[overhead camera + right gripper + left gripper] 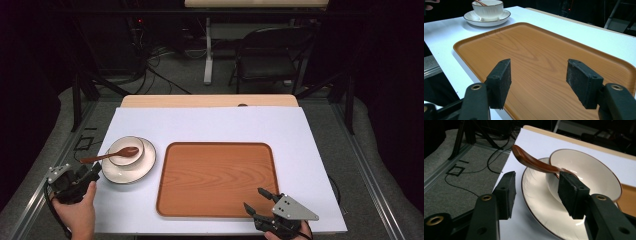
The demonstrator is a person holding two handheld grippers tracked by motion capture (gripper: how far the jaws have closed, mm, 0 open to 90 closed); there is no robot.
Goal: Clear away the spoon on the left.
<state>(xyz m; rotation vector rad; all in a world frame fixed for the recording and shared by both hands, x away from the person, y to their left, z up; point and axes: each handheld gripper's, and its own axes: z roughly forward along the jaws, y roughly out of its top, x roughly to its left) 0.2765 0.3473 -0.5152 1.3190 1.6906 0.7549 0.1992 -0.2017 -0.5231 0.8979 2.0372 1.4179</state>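
- 0 items are seen on the wooden tray; nothing judged moved yet.
- Brown spoon is rested in the bowl, stacked on the saucer, left of tray.
- Left gripper is spread wide beside the saucer, nothing gripped.
- Right gripper is parted, empty, over tray's near edge.

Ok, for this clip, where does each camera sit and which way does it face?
High view: above the near edge, looking forward and down at the tray; both hands and grippers show.
Left gripper view: beside the table's left edge, facing the bowl, spoon and saucer; own fingers apart.
Right gripper view: over the tray's near edge, facing the bowl; own fingers apart.
All three share the bowl.
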